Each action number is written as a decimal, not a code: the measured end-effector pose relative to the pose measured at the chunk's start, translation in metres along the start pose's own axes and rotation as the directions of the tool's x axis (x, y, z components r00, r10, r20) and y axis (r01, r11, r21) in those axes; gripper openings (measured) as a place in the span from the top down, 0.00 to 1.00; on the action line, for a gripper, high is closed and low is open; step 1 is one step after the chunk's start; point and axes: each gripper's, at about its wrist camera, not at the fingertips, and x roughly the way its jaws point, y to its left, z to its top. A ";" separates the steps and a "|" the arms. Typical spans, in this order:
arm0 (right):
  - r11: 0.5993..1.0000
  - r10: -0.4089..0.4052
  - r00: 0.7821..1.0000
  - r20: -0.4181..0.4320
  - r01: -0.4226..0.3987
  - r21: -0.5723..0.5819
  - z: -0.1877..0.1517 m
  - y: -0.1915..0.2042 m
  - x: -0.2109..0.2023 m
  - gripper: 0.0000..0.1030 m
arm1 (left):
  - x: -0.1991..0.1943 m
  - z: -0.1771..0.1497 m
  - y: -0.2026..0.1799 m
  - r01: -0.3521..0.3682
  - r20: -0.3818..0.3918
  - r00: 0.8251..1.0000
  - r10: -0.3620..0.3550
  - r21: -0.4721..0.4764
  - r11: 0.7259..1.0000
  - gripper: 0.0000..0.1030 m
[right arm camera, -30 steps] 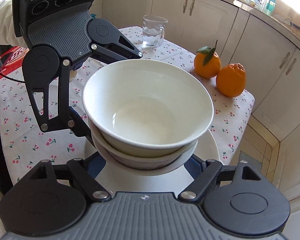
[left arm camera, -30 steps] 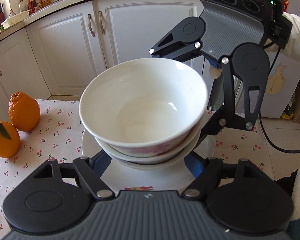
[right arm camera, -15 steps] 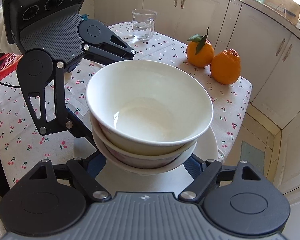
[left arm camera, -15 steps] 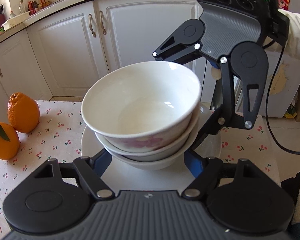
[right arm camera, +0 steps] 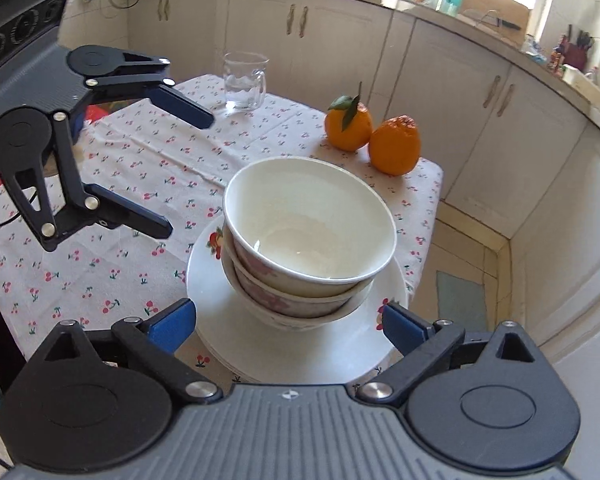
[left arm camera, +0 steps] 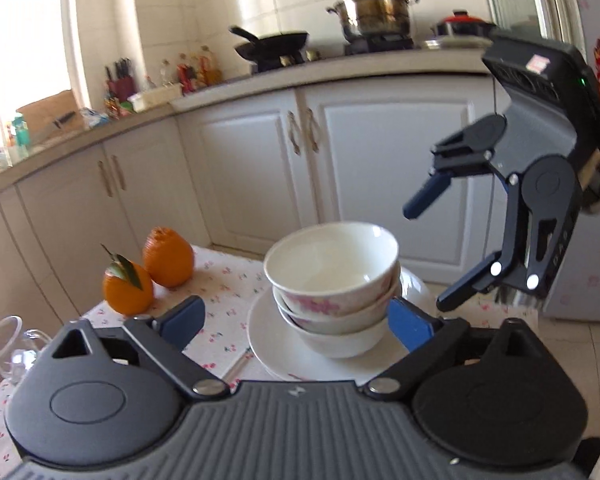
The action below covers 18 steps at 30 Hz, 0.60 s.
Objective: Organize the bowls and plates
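Three nested white bowls with pink flowers (left arm camera: 332,280) (right arm camera: 308,240) stand on a stack of white plates (left arm camera: 268,332) (right arm camera: 212,300) on the cherry-print tablecloth. My left gripper (left arm camera: 296,320) is open and empty, pulled back from the stack; it also shows in the right wrist view (right arm camera: 190,172), raised at the left. My right gripper (right arm camera: 288,326) is open and empty, just short of the plates' near rim; in the left wrist view (left arm camera: 426,256) it hangs above and right of the bowls.
Two oranges (left arm camera: 148,276) (right arm camera: 372,136) sit near the table's edge. A glass mug (right arm camera: 245,80) (left arm camera: 8,348) stands at a far corner. White cabinets (left arm camera: 260,168) and a counter with pots surround the table. The plates lie close to the table's edge (right arm camera: 424,256).
Both grippers have let go of the stack and pulled back and up. The bowls and plates now rest on the table alone.
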 end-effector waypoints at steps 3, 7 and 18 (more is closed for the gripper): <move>0.988 -0.118 0.993 0.023 0.115 0.098 0.003 0.017 -0.024 0.00 | -0.023 0.006 -0.011 -0.105 0.006 0.994 0.107 -0.103 0.989 0.00; 0.925 -0.294 0.955 0.032 0.276 0.260 -0.005 0.047 -0.045 0.00 | -0.033 -0.009 -0.029 -0.207 -0.057 0.978 0.199 -0.231 0.951 0.00; 0.764 -0.465 0.885 -0.008 0.406 0.501 -0.040 0.106 -0.072 0.00 | -0.063 -0.024 -0.063 -0.484 -0.227 0.875 0.428 -0.354 0.801 0.00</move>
